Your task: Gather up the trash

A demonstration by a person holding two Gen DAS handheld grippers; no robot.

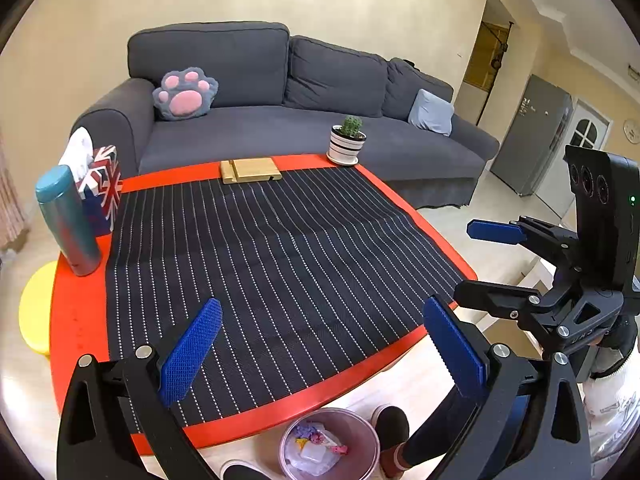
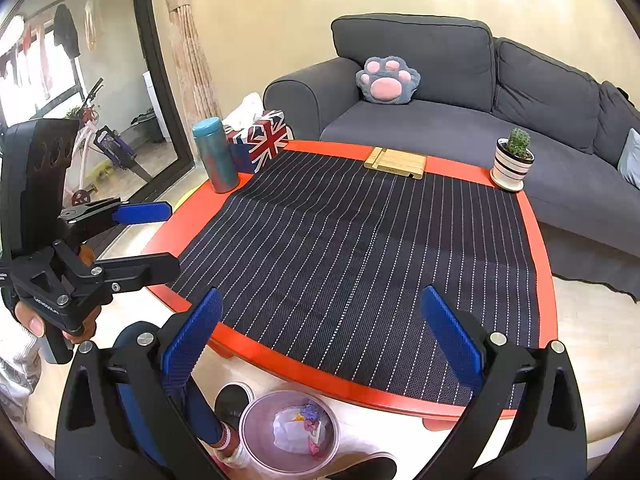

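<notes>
Left gripper (image 1: 322, 350) and right gripper (image 2: 322, 338) both spread wide, holding nothing; bin (image 2: 256, 454) on near floor holds trash (image 2: 298, 426), likely crumpled paper.

Left tongs (image 1: 320, 350) and right tongs (image 2: 322, 338) agape, empty.

My left gripper (image 1: 322, 354) and my right gripper (image 2: 322, 342) look alike: black, angular plastic arms studded with round silver screws, each ending in blue fingers (image 1: 191, 354) with a fine grid texture and toothed edges. At three o'clock in the left wrist view, the right unit carries a black box with three round lenses and a green light. My thumb shows bare skin, with a pale patterned sleeve beside it.
</notes>
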